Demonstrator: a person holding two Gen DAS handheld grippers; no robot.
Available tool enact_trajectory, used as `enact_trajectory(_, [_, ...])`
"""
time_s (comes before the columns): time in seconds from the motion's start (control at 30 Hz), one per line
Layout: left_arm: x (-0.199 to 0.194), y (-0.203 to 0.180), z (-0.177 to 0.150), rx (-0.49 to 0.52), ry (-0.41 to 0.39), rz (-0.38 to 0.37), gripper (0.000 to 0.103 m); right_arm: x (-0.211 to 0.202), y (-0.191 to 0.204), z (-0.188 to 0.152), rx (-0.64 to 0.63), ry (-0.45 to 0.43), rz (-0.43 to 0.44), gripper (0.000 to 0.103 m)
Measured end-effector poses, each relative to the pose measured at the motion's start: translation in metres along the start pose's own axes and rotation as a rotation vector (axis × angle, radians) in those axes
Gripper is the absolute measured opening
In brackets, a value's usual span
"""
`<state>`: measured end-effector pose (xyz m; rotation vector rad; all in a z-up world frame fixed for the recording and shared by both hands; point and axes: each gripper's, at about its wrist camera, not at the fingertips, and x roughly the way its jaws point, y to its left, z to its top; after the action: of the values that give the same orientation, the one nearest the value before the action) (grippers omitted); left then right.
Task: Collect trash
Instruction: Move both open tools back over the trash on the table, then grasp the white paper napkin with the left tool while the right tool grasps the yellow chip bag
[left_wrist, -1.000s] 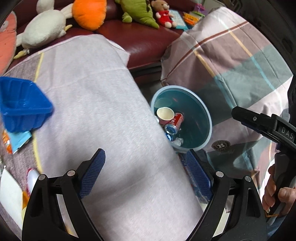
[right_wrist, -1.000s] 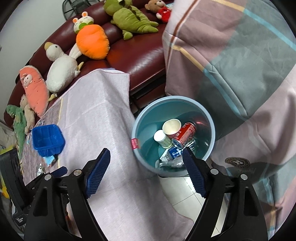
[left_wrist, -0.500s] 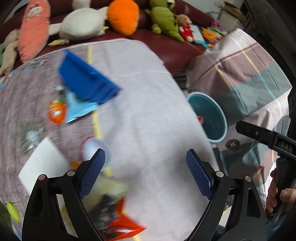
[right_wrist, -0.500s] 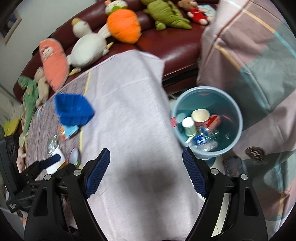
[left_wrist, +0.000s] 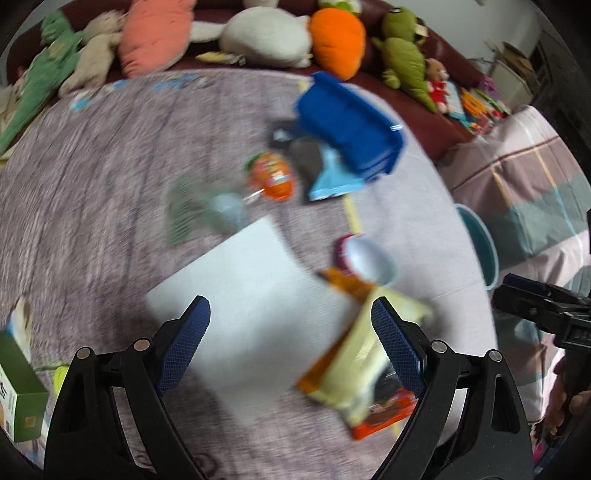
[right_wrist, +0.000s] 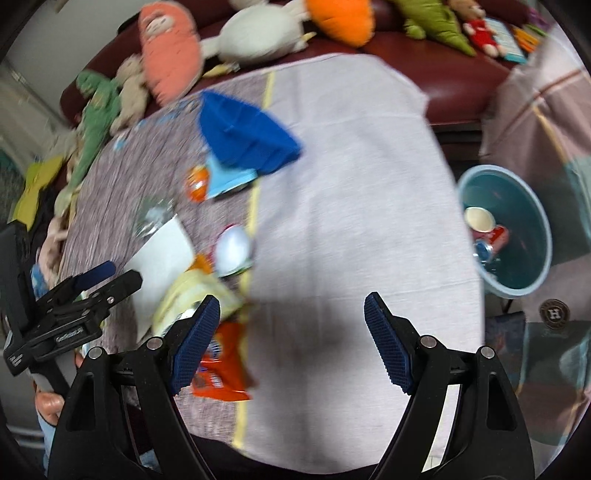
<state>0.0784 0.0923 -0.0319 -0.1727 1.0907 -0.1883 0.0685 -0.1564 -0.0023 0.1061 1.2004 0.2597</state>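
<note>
While both claws hang open and empty over the cloth-covered worktop (right_wrist: 351, 184), the litter lies in a loose heap at its near left: a white sheet (left_wrist: 243, 291), a yellow and orange wrapper (left_wrist: 365, 369), an upturned cup (left_wrist: 365, 258), an orange packet (left_wrist: 271, 177) and a pale blue pouch (left_wrist: 332, 181). The left claw (left_wrist: 286, 343) hovers above the sheet and wrapper; the right claw (right_wrist: 291, 339) hovers over bare cloth, with an orange wrapper (right_wrist: 221, 365) by its left finger. The pieces overlap, so a pinch on the wrapper may well drag the sheet along or slide off slick film, and a flat sheet gives the pads little to bite. The bin (right_wrist: 517, 288) stands on the floor beyond the worktop's right edge, well apart from the heap, so a weak hold could drop trash short of it. It holds a paper cup (right_wrist: 479, 218) and a red can (right_wrist: 493, 238), with more beneath that blur hides. The blue basket (right_wrist: 243, 136) sits tipped at the far side; its contents cannot be made out.
</note>
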Motion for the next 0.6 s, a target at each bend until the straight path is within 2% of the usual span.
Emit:
enact_trajectory(0.33, [0.013, 0.051, -0.018, -0.038, 0.036, 0.030, 0.089, 0.048, 0.056, -0.001, -0.067, 0.106, 0.039, 0.077])
enact_trajectory(0.6, [0.023, 0.069, -0.019, -0.034, 0.053, 0.035, 0.090, 0.088, 0.063, -0.001, -0.025, 0.183, 0.058, 0.077])
